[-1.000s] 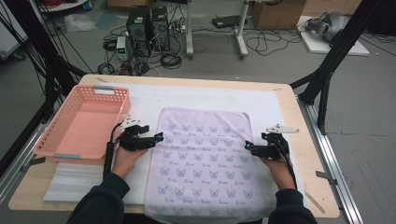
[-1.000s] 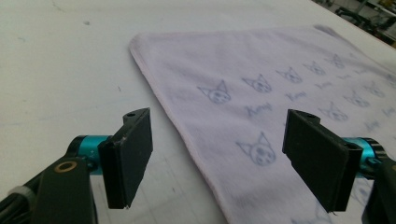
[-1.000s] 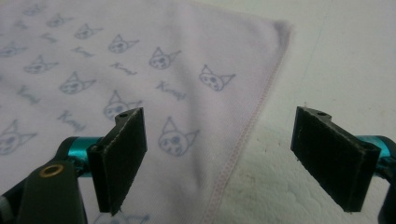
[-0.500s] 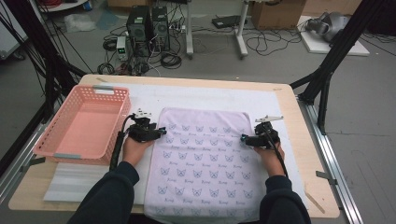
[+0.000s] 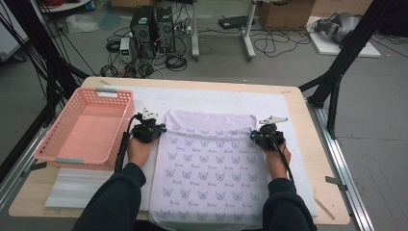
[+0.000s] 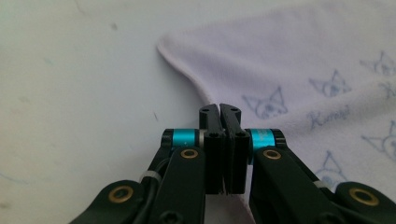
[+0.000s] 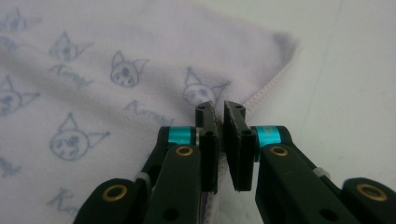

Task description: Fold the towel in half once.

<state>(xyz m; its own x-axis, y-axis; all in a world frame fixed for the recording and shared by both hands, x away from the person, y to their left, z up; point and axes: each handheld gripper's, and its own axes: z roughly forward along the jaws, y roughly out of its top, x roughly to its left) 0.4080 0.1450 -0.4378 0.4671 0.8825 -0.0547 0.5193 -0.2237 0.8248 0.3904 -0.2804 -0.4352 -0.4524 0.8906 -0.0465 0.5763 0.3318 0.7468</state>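
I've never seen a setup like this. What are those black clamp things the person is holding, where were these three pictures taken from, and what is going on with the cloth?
There is no robot here: a person holds a hand-operated two-jaw clamp in each hand. The high view looks down on the wooden table from above the person's side. The other two pictures come from small cameras riding on each clamp, looking along its black jaws.

On the table lies a white mat with a lilac towel printed with little cat faces spread on it, and an empty pink basket at the left.

The left gripper has just been closing and now pinches the towel's left edge near its far corner. The right gripper has just been closing too and pinches the right edge, with hem between the jaws. Both far corners seem about to be lifted, perhaps for folding.
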